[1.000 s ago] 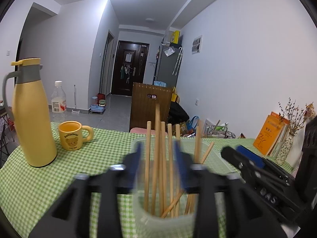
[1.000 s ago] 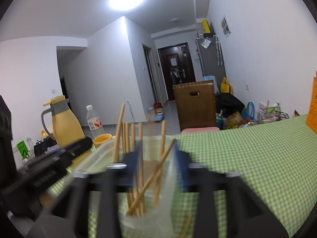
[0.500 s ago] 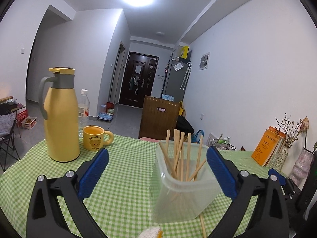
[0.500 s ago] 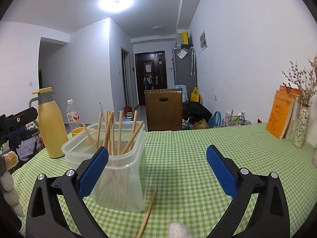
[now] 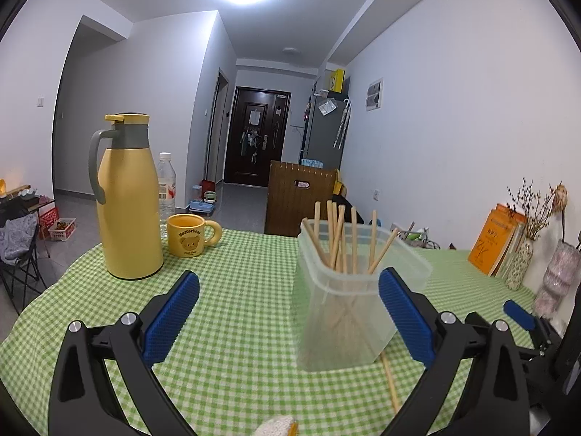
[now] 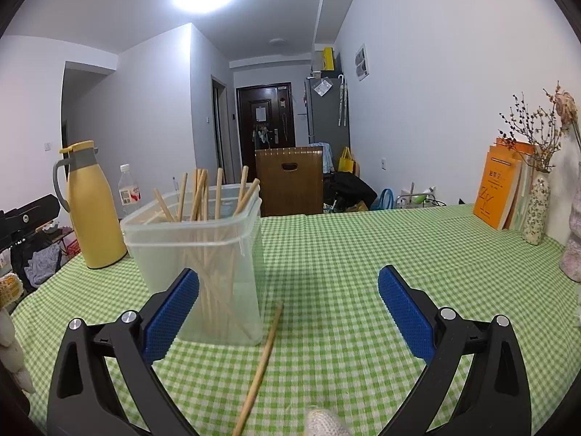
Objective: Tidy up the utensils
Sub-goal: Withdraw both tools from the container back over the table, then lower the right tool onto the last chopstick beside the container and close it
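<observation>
Both claws stand wide open, nothing between the pads. Left claw [image 5: 288,312] has the clear plastic tub [image 5: 348,309] just ahead, right of centre; its right pad overlaps the tub's lower corner in the left view, contact can't be told. Right claw [image 6: 288,312] faces bare green checked tablecloth [image 6: 363,254], tub [image 6: 203,250] off to its left behind the left pad.

Hidden or cut off: lower ends of the chopsticks in the tub [image 5: 341,239] blur behind the cloudy wall. Loose chopstick [image 6: 260,367] runs off the bottom edge in the right view; in the left view [image 5: 390,381] its far end goes under or behind the tub. Knitted something pokes in at the bottom edge of both views, unclear what. Dark gear at the far right of the left view is only partly seen.

Loose chopstick lies flat on the cloth, long axis running away from the cameras, far end at the tub base.

Tub upright, open top, holding a bunch of wooden chopsticks leaning at mixed angles, tops above the rim. Yellow jug [image 5: 127,203], yellow mug [image 5: 189,234] and water bottle [image 5: 166,185] stand well left of the tub.
</observation>
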The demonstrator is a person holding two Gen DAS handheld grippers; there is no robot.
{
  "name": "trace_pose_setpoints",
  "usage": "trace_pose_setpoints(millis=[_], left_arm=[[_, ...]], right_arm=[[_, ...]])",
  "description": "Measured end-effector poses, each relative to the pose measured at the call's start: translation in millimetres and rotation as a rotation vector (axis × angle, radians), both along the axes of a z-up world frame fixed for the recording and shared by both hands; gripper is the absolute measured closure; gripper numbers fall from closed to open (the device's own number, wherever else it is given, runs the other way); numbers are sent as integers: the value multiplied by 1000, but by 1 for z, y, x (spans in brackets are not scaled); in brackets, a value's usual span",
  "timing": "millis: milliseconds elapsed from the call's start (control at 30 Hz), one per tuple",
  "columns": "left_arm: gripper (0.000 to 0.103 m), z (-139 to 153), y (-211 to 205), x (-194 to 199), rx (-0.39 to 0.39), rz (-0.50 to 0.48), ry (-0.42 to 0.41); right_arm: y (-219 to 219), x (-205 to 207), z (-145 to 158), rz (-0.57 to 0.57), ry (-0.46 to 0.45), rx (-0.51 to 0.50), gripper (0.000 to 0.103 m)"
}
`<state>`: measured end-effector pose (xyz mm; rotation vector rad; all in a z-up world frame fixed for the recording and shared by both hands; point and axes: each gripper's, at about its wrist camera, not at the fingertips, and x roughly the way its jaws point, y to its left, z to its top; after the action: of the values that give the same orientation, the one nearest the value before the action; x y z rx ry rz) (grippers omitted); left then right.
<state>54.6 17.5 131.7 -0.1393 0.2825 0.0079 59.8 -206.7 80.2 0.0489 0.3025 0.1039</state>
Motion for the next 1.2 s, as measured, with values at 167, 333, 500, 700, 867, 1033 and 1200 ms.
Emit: trace_pose_setpoints(millis=[167, 333, 500, 700, 867, 1033, 1200], left_arm=[[7, -14, 3, -4, 16, 6, 25], [7, -29, 7, -2, 18, 20, 60], [7, -50, 10, 5, 38, 44, 103], [7, -75, 19, 11, 46, 89, 126], [7, -92, 27, 16, 50, 125, 147], [7, -101, 28, 20, 68, 137, 162], [7, -99, 29, 17, 71, 151, 145]], right_arm=[[-2, -5, -9, -12, 14, -8, 8], [-1, -5, -20, -51, 36, -34, 8], [0, -7, -32, -64, 45, -41, 8], [-1, -8, -43, -99, 10, -50, 8], [-2, -9, -48, -94, 5, -45, 8], [-2, -8, -51, -88, 8, -40, 8], [-2, -9, -51, -86, 6, -36, 8]])
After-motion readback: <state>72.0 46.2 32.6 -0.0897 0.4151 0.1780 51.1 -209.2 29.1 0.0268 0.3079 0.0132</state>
